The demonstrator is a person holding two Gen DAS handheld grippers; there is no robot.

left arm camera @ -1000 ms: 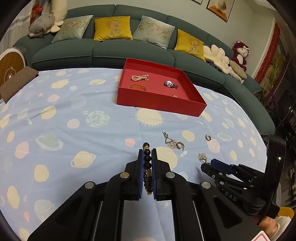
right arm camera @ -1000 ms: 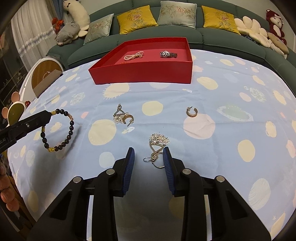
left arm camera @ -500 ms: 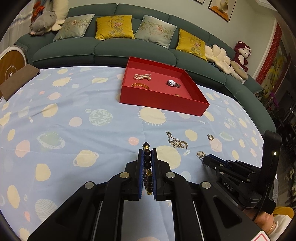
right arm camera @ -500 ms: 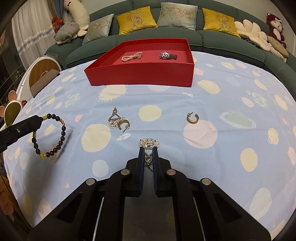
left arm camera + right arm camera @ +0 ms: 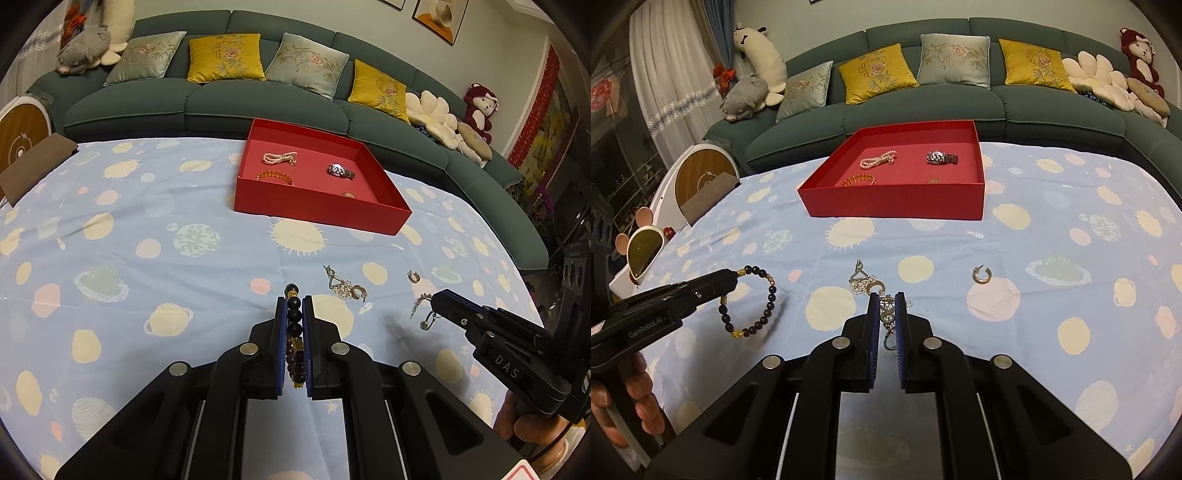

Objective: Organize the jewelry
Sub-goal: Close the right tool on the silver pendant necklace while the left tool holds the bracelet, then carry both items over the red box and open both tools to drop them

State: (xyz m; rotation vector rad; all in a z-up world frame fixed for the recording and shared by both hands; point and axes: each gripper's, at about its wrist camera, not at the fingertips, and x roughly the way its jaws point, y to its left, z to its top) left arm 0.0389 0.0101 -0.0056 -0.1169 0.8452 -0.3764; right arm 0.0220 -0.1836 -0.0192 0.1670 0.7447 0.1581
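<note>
Earrings (image 5: pixel 866 283) and hoop (image 5: pixel 981 275) lie before red tray (image 5: pixel 894 205).

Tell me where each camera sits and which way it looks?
Left wrist: sits on the left gripper, looking down along its fingers over the cloth toward the red tray and sofa; it shows that gripper shut on a bracelet, plus the right gripper and a hand.
Right wrist: sits on the right gripper, facing the same tray; it shows that gripper shut on an earring, plus the left gripper and a hand.
Both share the tray, sofa, cloth and both grippers.
</note>
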